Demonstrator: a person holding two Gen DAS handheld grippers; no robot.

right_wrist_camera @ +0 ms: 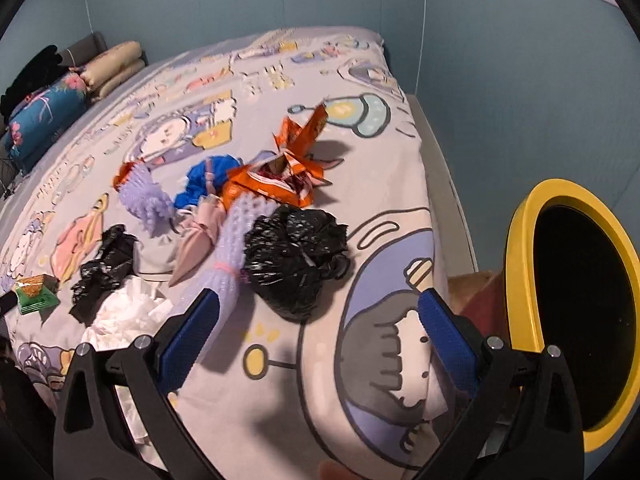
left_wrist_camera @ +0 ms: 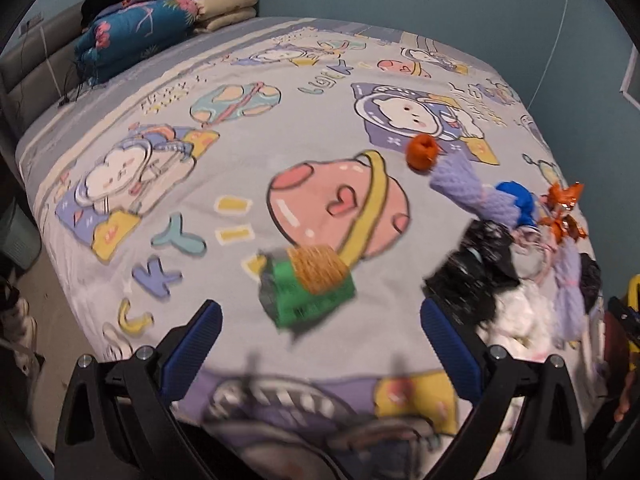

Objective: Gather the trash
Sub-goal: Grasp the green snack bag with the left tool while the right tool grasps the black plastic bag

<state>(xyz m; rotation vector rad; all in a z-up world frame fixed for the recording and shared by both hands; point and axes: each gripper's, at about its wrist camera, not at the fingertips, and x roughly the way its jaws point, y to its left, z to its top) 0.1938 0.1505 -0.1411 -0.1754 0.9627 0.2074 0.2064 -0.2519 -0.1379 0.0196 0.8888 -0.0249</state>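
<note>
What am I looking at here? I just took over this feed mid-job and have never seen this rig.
No robot: a person holds one two-finger tool in each hand, each carrying a fisheye camera looking along its blue fingers.

Left-hand view: the left tool is open and empty above the bed, aimed toward a green snack packet.

Right-hand view: the right tool is also open and empty. Ahead lie a crumpled black bag, an orange wrapper, white tissue, a second black bag and purple knitted pieces. The yellow-rimmed bin stands beside the bed, right.
</note>
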